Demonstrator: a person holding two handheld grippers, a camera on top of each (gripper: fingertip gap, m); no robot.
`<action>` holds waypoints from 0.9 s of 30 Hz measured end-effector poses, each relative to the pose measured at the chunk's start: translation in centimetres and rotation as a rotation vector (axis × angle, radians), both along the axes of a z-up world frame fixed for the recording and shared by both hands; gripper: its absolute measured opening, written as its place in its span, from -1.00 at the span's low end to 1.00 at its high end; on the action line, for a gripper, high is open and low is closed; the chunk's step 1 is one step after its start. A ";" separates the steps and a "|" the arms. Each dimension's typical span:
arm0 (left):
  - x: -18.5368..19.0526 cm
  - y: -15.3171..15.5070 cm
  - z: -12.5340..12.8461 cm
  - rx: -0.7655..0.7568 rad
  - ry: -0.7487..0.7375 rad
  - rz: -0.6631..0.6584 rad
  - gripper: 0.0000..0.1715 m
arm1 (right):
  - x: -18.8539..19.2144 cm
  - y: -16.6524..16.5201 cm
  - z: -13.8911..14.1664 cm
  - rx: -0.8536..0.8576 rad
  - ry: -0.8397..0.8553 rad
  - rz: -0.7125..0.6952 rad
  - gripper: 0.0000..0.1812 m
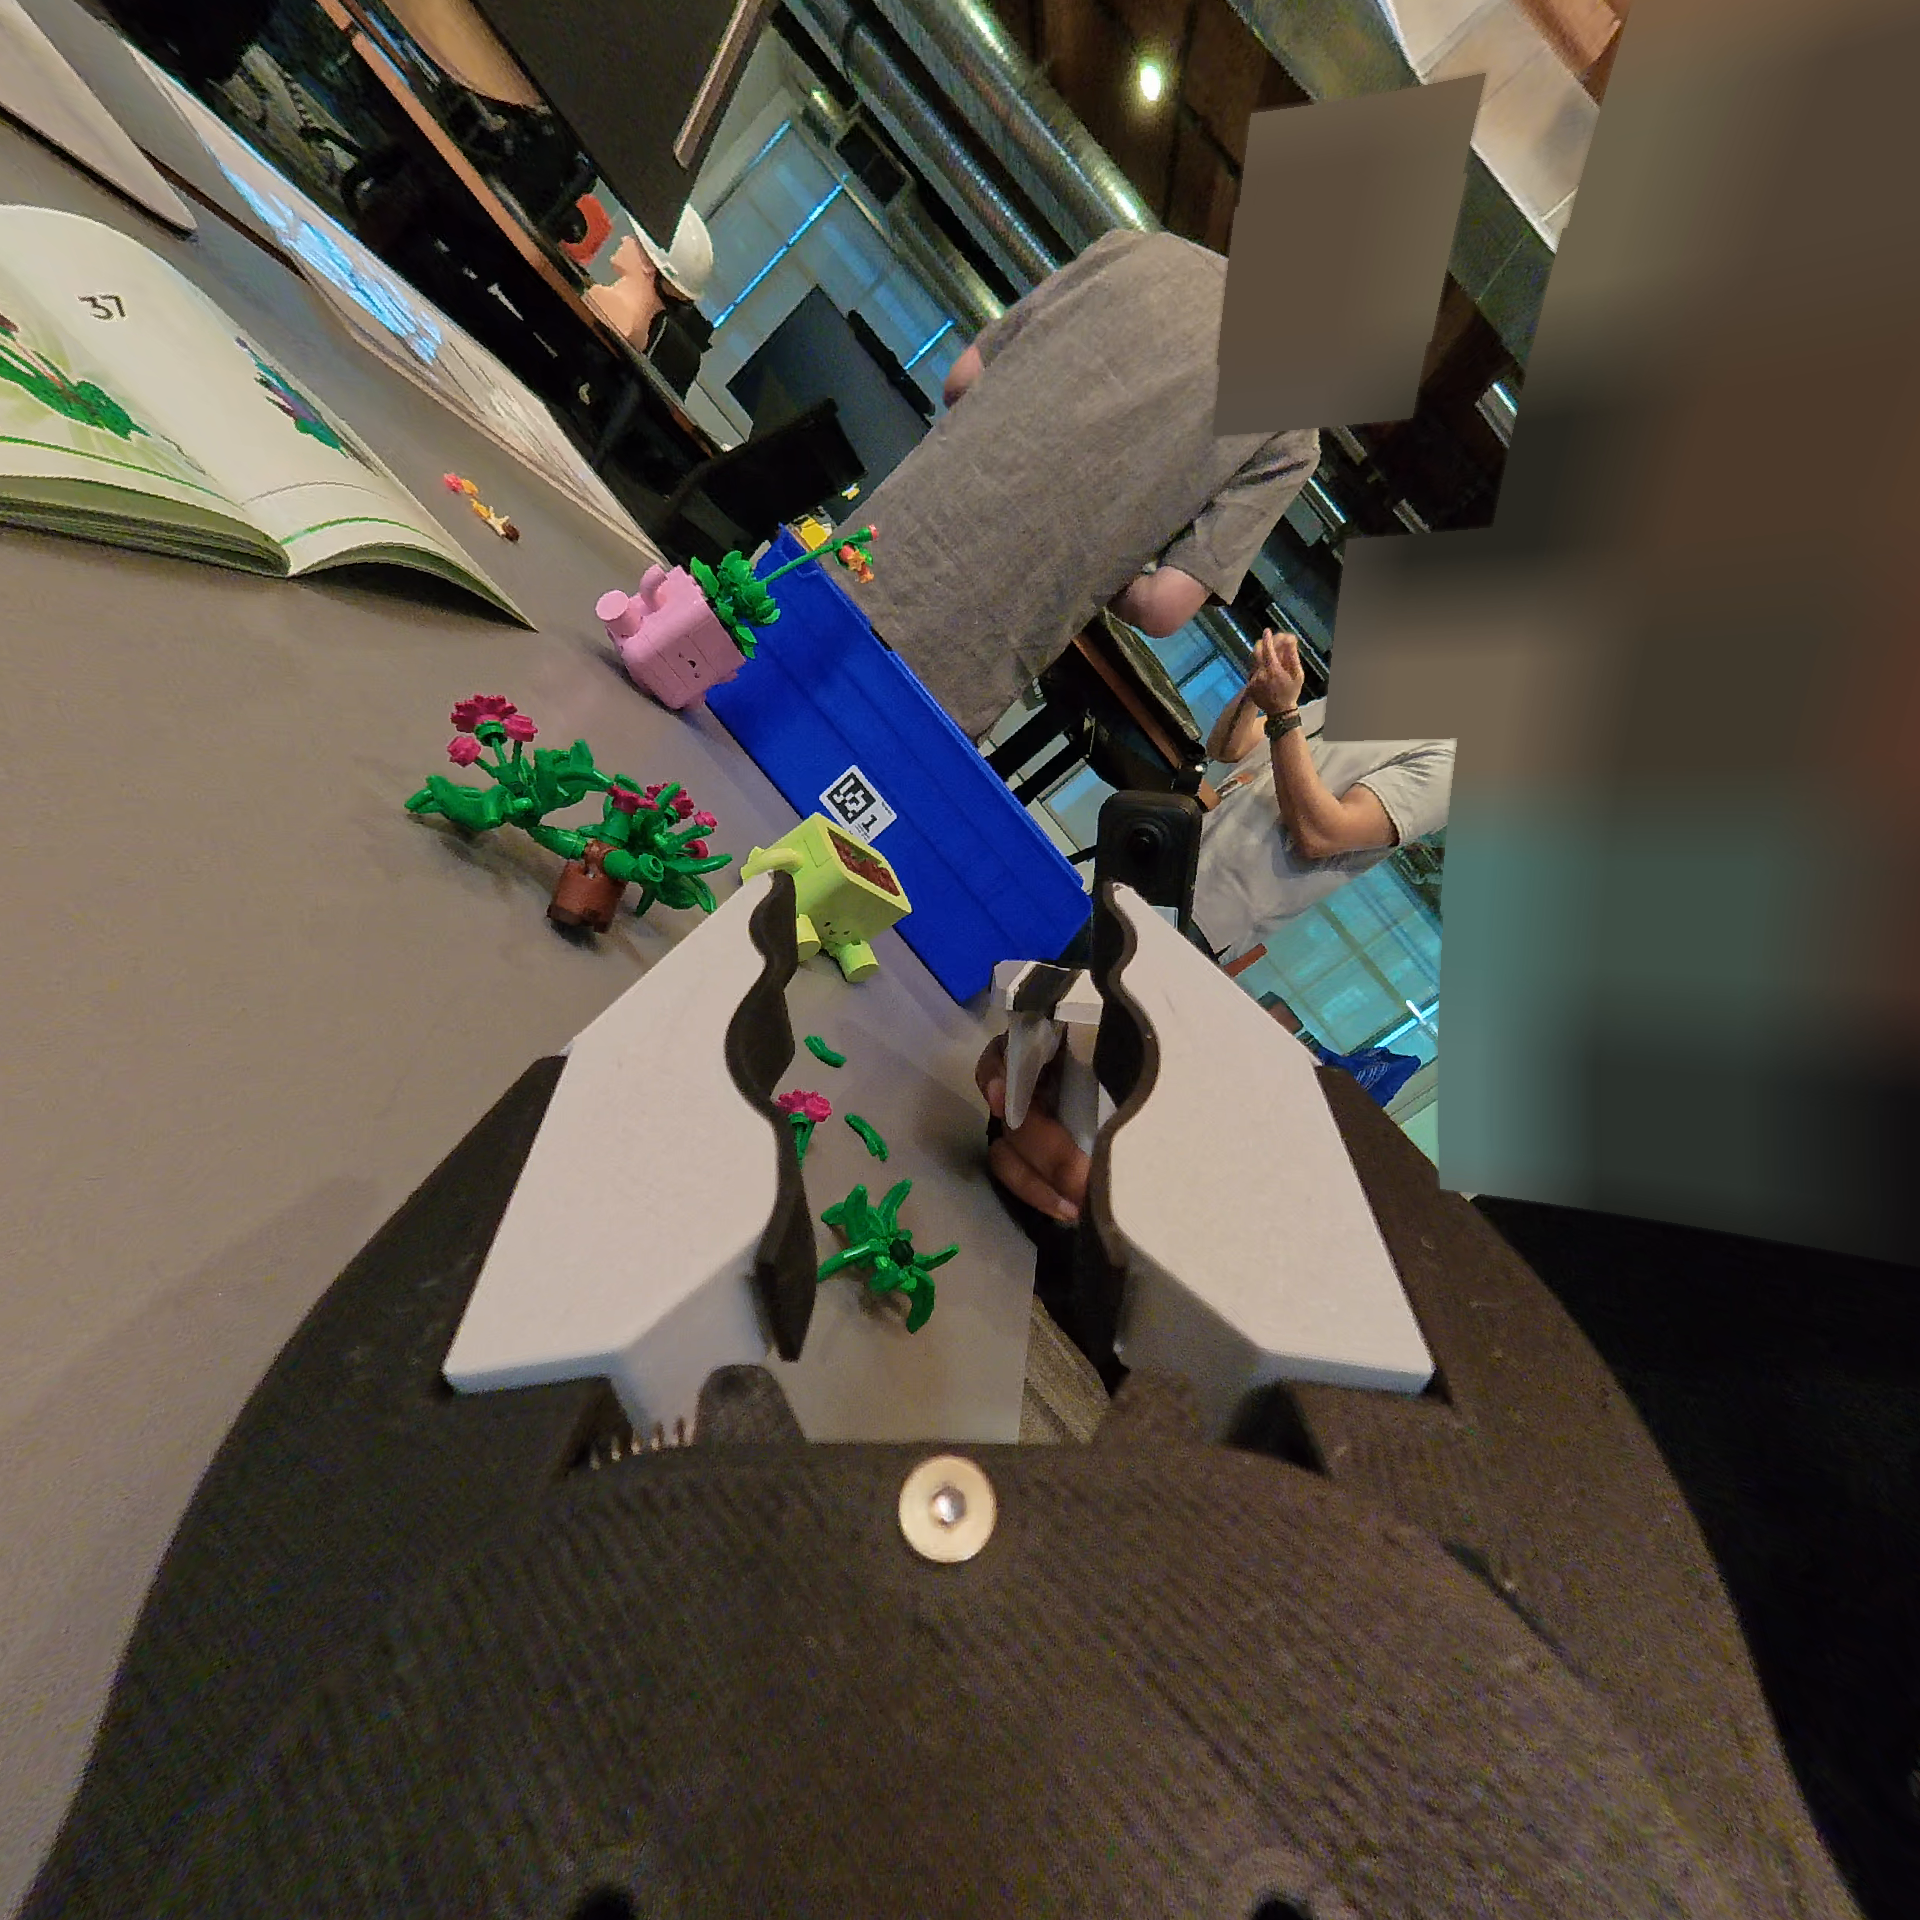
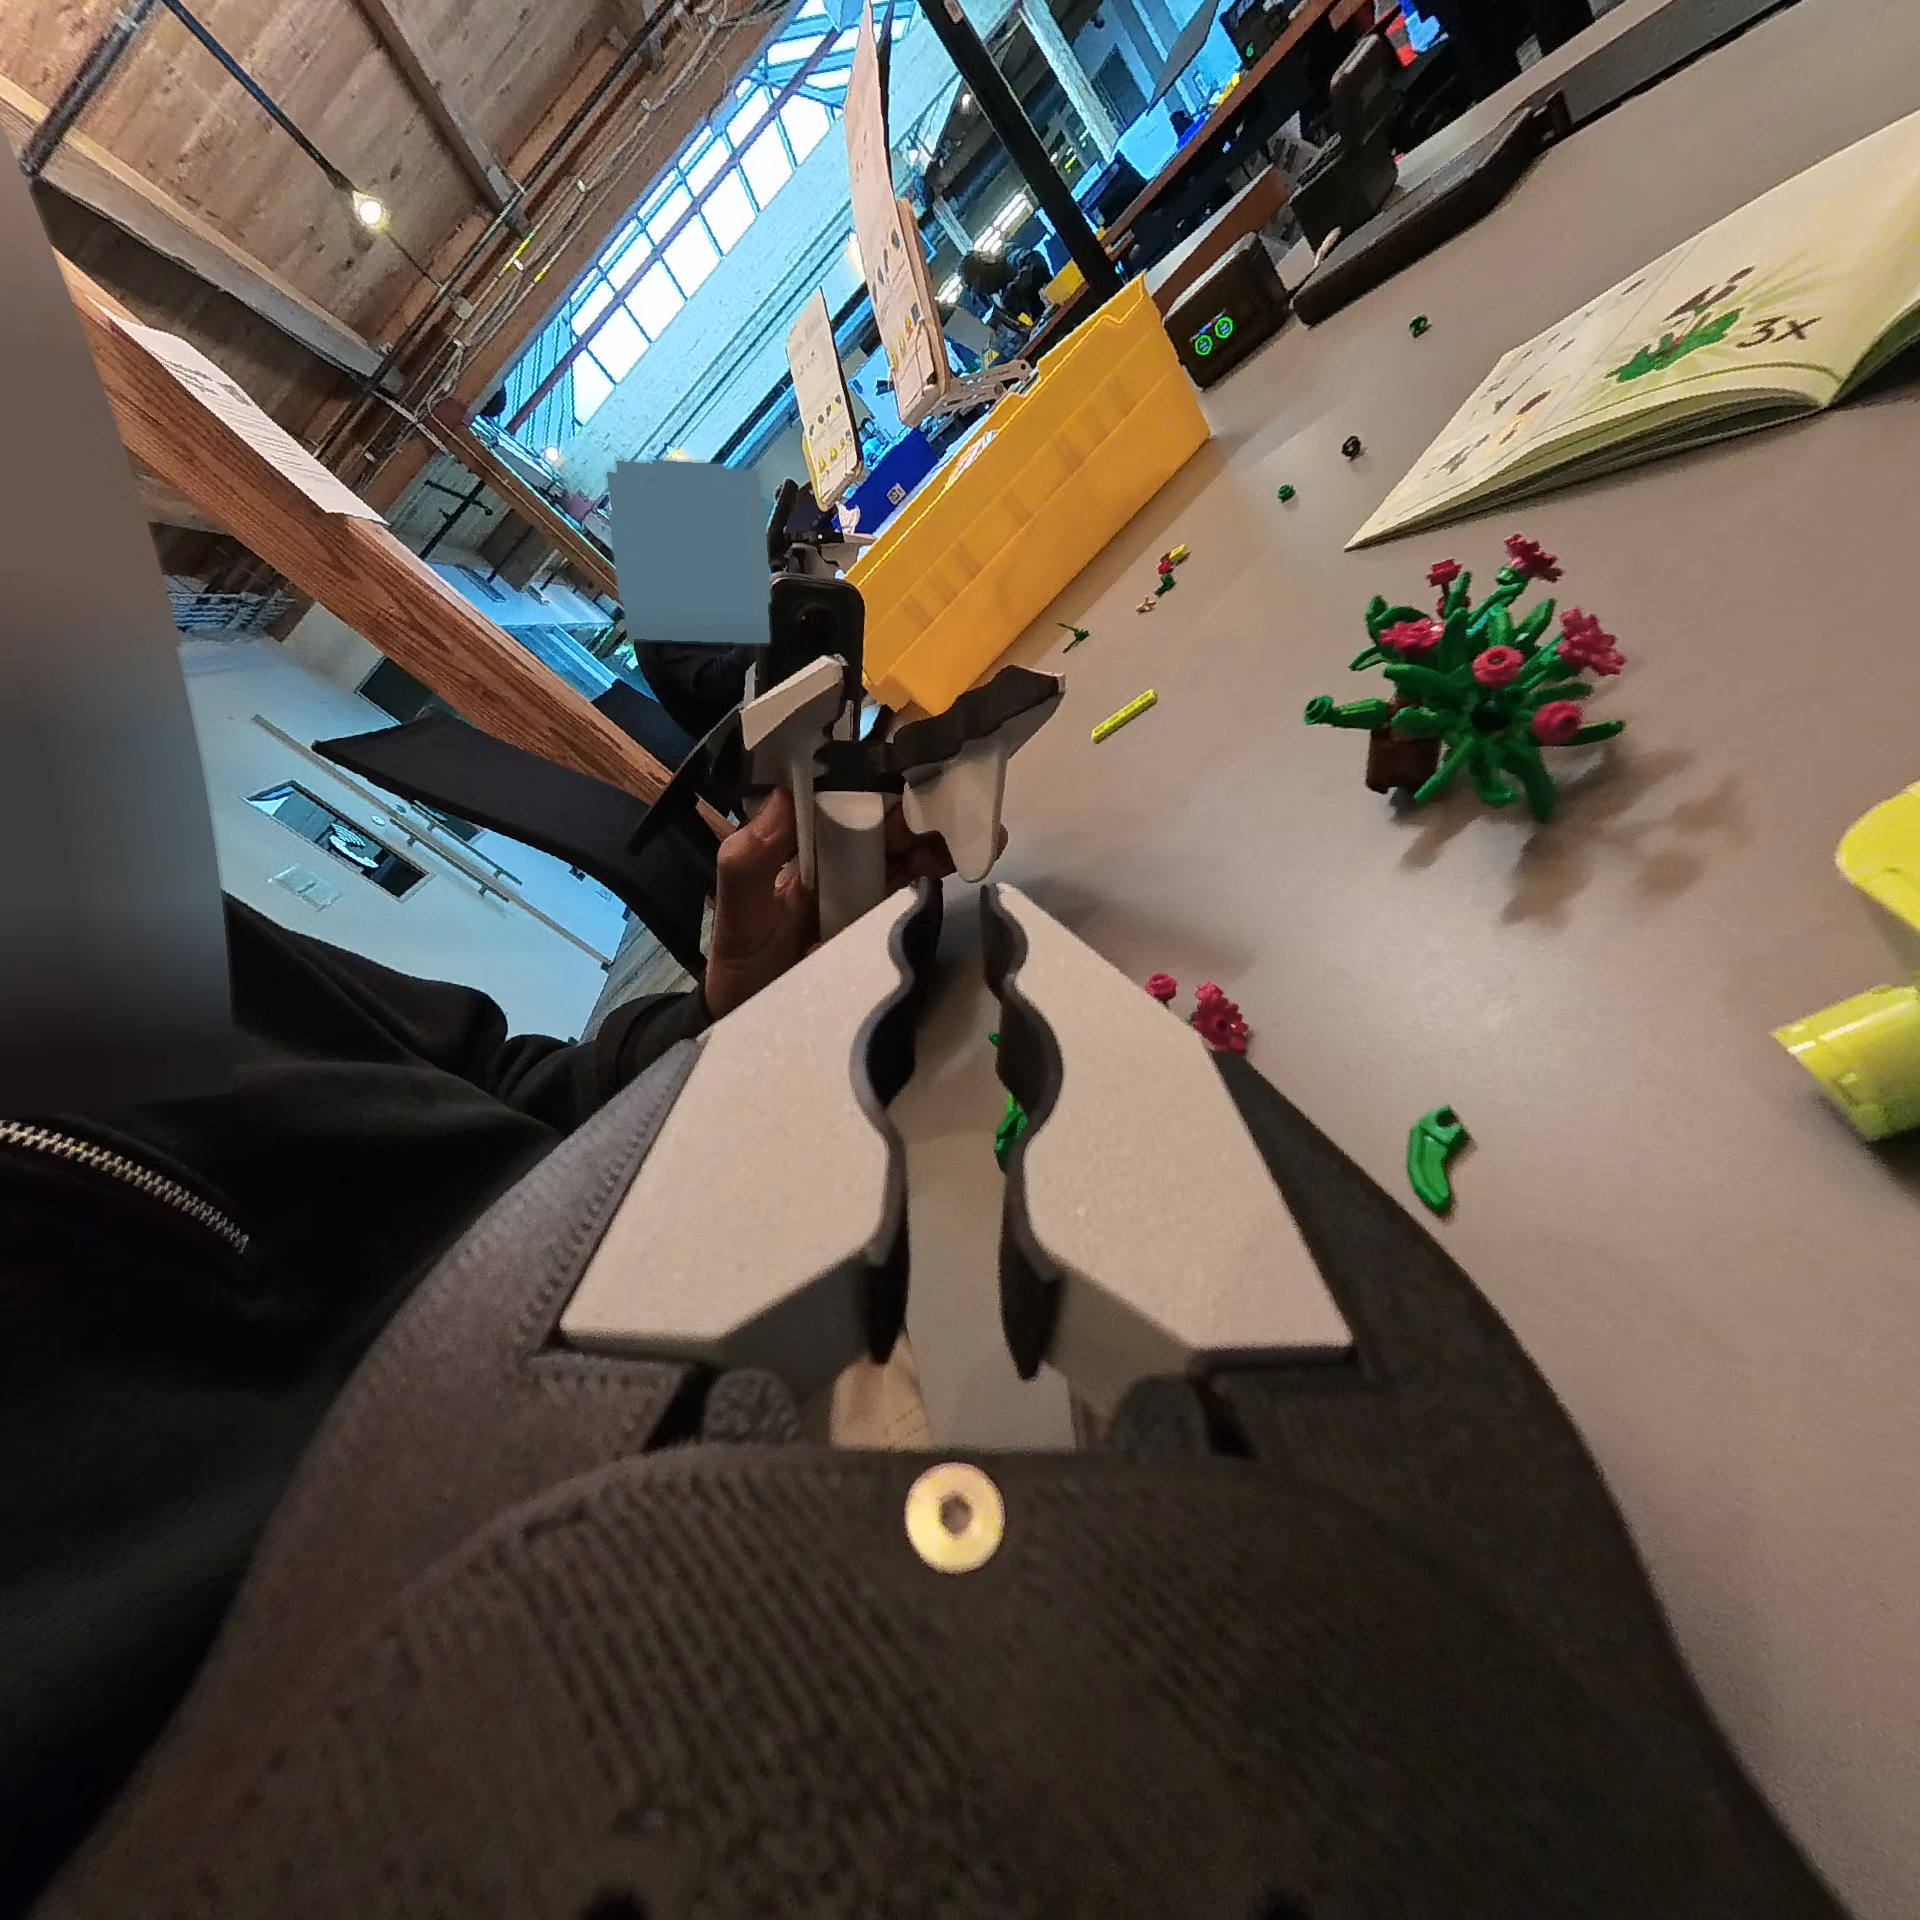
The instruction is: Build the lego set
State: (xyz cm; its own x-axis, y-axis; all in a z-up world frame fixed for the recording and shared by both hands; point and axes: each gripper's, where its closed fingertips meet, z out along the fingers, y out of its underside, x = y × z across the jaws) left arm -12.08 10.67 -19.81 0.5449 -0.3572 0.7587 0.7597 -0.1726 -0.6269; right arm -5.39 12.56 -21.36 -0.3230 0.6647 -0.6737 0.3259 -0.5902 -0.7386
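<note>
Your left gripper (image 1: pixel 940 904) hangs low over the grey table (image 1: pixel 260 1039) with its jaws spread wide and nothing between them. Through the gap you see a green leaf cluster (image 1: pixel 883 1247), one loose pink flower (image 1: pixel 802 1110) and two small green leaf pieces (image 1: pixel 826 1051), all lying on the table. Your right gripper (image 2: pixel 954 896) has its jaws drawn close with a narrow gap left; a small green piece (image 2: pixel 1008 1127) sits against the inner face of the right finger, but you cannot tell whether it is pinched or only lies on the table behind.

Much is cut off. The open booklet (image 1: pixel 187 436) runs off the left edge in the left wrist view, and the blue bin (image 1: pixel 894 769) is partly covered by the left gripper's finger. In the right wrist view the lime pot (image 2: pixel 1870 1049) shows only as two fragments at the right edge. The yellow bin (image 2: pixel 1023 520) is partly hidden behind your other gripper, which shows far off there.

Counted in the left wrist view: two built pots, one pink (image 1: pixel 670 639) with a green plant, one lime; one brown pot (image 1: pixel 584 891) lying on its side with a flowering plant. Near the right gripper's tips lie two pink flower bits (image 2: pixel 1218 1013) and one curved green leaf (image 2: pixel 1434 1153).
</note>
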 end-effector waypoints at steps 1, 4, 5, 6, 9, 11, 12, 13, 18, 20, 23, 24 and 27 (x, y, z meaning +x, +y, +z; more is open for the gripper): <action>0.0 0.0 0.0 0.000 0.001 0.000 -0.36 | 0.0 0.0 0.0 0.001 0.001 0.000 -0.93; 0.0 0.0 0.0 -0.001 0.006 0.001 -0.36 | 0.0 0.0 0.0 0.000 0.003 0.001 -0.93; 0.1 0.0 0.0 -0.002 0.008 0.000 -0.36 | 0.1 0.0 0.1 0.000 0.004 0.002 -0.93; 0.1 0.0 -0.1 -0.004 0.009 -0.001 -0.36 | 0.1 0.0 0.1 0.000 0.005 0.003 -0.93; 0.2 0.0 -0.1 -0.004 0.011 -0.003 -0.36 | 0.1 -0.2 0.2 0.009 0.012 0.012 -0.90; 0.1 0.0 -0.1 -0.004 0.008 -0.004 -0.36 | 0.2 -0.4 0.2 0.021 0.018 0.018 -0.87; 0.1 0.0 -0.1 -0.002 0.005 -0.005 -0.36 | 0.3 -0.6 0.3 0.032 0.025 0.022 -0.85; 0.1 0.0 0.0 -0.001 0.001 -0.004 -0.36 | 0.3 -0.8 0.4 0.051 0.034 0.026 -0.82; 0.2 -0.1 0.0 0.002 0.002 -0.010 -0.36 | 0.3 -3.2 -0.9 0.372 -0.010 0.048 -0.70; 0.3 0.0 0.0 -0.001 0.011 -0.014 -0.36 | 0.2 -3.8 -2.3 0.569 -0.069 0.040 -0.68; 0.4 0.0 0.0 -0.003 0.013 -0.020 -0.36 | -0.1 -4.3 -4.5 0.825 -0.145 0.036 -0.64; 0.4 0.0 -0.1 -0.003 0.012 -0.021 -0.36 | -0.1 -4.4 -5.2 0.881 -0.174 0.038 -0.60; 0.5 0.0 0.0 -0.003 0.016 -0.021 -0.36 | -0.3 -4.4 -6.7 0.984 -0.237 0.048 -0.53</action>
State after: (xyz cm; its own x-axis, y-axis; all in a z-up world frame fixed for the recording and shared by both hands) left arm -11.58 10.64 -19.85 0.5495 -0.3666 0.7507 0.7455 -0.1904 -0.6387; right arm -5.64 8.21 -28.04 -0.2930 0.9490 0.1165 0.5346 0.2636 -0.8030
